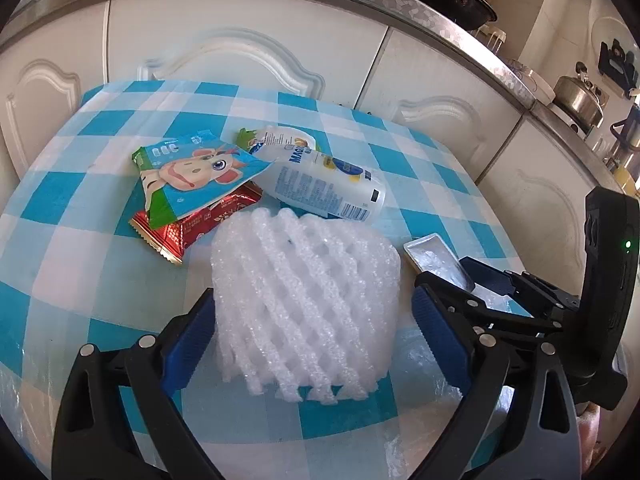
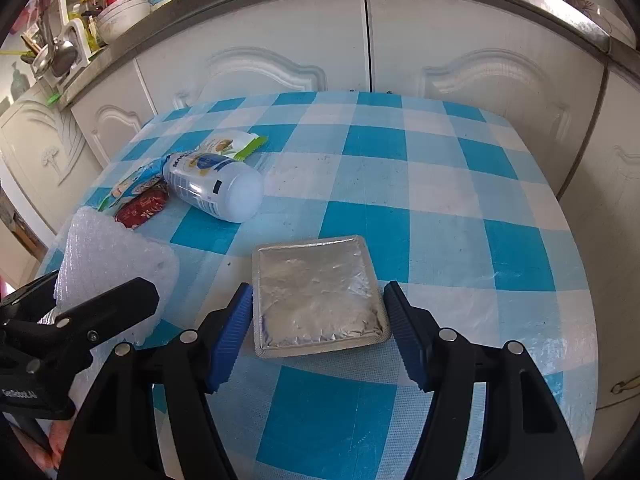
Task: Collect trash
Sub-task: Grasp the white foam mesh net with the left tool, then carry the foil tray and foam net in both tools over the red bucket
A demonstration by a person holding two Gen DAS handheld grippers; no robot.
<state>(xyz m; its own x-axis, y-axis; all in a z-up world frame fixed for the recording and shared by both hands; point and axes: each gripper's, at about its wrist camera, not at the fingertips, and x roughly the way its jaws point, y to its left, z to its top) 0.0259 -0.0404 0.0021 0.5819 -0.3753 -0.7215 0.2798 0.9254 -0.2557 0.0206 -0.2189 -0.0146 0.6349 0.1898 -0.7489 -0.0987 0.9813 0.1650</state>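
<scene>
on the blue-and-white checked tablecloth [image 2: 440, 184], the white foam fruit net [image 1: 304, 304] sits between the left gripper [image 1: 312, 332]'s spread blue pads, left pad touching it. the flat square silver foil pack [image 2: 316, 296] lies between the right gripper [image 2: 320, 336]'s parted pads, unpinched. at ten o'clock in the right view lies a white plastic bottle [image 2: 216, 188].

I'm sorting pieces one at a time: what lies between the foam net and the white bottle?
Only bare checked tablecloth: the left wrist view shows a narrow gap between the foam net and the white bottle.
</scene>
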